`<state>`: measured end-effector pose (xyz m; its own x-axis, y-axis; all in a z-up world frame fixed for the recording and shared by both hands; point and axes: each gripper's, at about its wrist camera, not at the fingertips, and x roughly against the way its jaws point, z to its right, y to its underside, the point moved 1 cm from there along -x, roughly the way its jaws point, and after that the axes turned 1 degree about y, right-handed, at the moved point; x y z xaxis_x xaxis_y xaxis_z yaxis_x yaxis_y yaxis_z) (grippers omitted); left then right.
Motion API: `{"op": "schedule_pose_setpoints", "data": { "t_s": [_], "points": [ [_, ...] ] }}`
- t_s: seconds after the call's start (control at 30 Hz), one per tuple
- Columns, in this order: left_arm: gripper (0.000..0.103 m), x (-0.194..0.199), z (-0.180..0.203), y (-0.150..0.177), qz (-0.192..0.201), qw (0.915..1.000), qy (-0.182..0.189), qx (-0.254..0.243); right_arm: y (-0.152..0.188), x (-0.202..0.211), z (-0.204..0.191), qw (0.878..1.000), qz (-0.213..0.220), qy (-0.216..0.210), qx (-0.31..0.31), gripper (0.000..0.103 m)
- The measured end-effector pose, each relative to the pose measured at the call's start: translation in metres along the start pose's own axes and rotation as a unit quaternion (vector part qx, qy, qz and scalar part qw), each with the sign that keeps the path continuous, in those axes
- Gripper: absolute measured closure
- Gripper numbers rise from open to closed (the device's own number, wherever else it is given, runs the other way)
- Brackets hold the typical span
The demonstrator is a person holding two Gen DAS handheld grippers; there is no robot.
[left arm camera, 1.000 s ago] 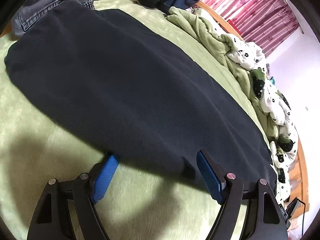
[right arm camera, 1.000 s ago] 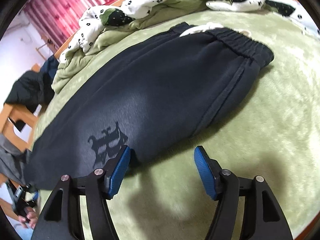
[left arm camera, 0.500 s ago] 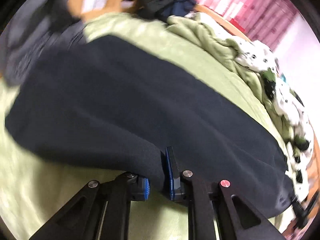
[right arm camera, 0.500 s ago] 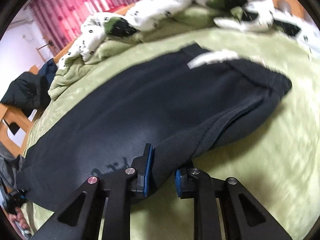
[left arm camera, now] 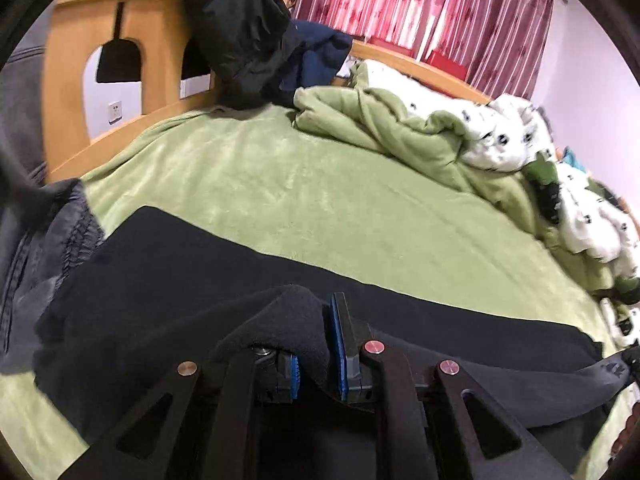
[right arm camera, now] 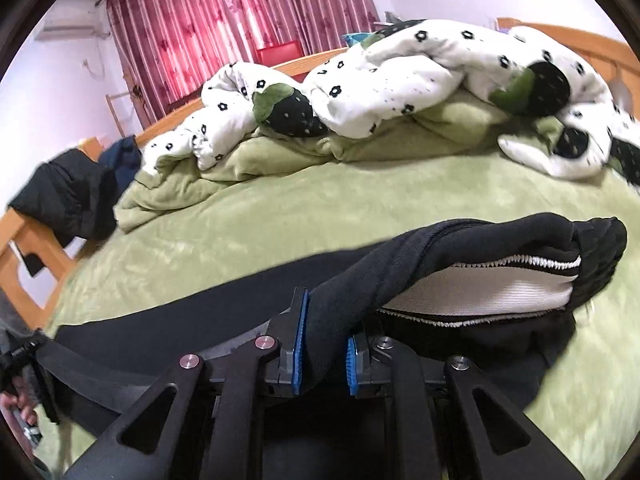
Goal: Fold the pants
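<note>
Dark navy pants (left arm camera: 180, 280) lie across the green bed blanket (left arm camera: 320, 184), their near edge raised and bunched. My left gripper (left arm camera: 316, 332) is shut on that raised fold, and the cloth drapes over its left finger. In the right wrist view the pants (right arm camera: 460, 248) hang lifted at the waistband end, showing the white inner lining (right arm camera: 480, 292). My right gripper (right arm camera: 326, 332) has its jaws closing on a thick roll of this fabric, the blue pads pressing on it from both sides.
A rumpled white flowered quilt (right arm camera: 400, 68) and green cover (left arm camera: 380, 128) fill the far side of the bed. Grey jeans (left arm camera: 36, 248) lie at the left, and a dark jacket (left arm camera: 240, 40) hangs on the wooden bed frame (left arm camera: 68, 80). Red curtains (right arm camera: 240, 12) hang behind.
Both grippers went from open at the pants' near edge to shut on it. They then rose and carried the edge up off the blanket toward the far side.
</note>
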<state>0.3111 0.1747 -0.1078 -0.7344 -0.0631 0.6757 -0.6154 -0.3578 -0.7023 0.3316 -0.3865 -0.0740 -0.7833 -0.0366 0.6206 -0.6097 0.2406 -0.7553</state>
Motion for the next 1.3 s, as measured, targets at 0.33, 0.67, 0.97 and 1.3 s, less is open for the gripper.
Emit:
{"op": "schedule_pose_setpoints", "data": {
  "t_s": [0.33, 0.67, 0.97, 1.3],
  "points": [
    [0.077, -0.052, 0.021, 0.02, -0.052, 0.9952, -0.053, -0.064, 0.015, -0.102, -0.001, 0.998, -0.053, 0.043, -0.001, 0.082],
    [0.032, 0.041, 0.02, 0.065, -0.041, 0.992, -0.06, -0.103, 0.045, -0.037, 0.0, 0.998, -0.063, 0.027, 0.007, 0.055],
    [0.032, 0.07, -0.033, 0.138, -0.111, 0.9938, 0.008, -0.002, 0.12, 0.031, 0.014, 0.993, -0.114, 0.018, 0.014, 0.054],
    [0.027, 0.05, -0.034, 0.159, -0.096, 0.9859, 0.111, 0.081, 0.151, 0.035, 0.059, 0.987, -0.115, -0.015, -0.113, 0.048]
  ]
}}
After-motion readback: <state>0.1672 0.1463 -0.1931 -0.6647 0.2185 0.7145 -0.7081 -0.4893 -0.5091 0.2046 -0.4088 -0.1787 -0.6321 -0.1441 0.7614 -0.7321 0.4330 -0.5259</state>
